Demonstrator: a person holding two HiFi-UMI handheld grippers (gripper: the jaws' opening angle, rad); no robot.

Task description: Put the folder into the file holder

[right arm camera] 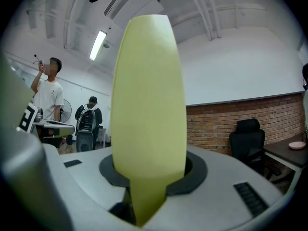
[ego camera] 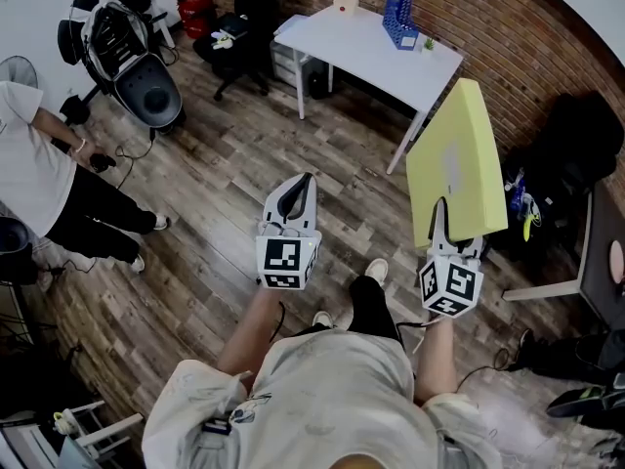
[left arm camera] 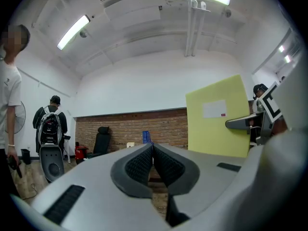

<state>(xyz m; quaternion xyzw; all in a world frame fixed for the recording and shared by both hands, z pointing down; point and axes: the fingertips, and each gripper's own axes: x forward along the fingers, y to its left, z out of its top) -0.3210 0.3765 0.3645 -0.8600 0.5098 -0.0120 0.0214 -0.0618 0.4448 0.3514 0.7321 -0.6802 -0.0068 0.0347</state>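
Observation:
A thick yellow folder (ego camera: 455,164) stands upright in the air at the right of the head view, with my right gripper (ego camera: 451,225) shut on its lower edge. In the right gripper view the folder (right arm camera: 150,100) fills the middle, its spine wedged between the jaws. Its flat side with a white label (left arm camera: 219,117) shows in the left gripper view. My left gripper (ego camera: 293,201) is shut with nothing in it, to the left of the folder; its pads (left arm camera: 153,165) meet. A blue file holder (ego camera: 398,14) stands on the white table (ego camera: 361,52) ahead.
A black office chair (ego camera: 234,42) sits left of the table. A person (ego camera: 49,189) in a white shirt stands at the left near a black machine (ego camera: 132,57). A dark desk (ego camera: 596,262) and bags crowd the right, along the brick wall. Wooden floor lies between me and the table.

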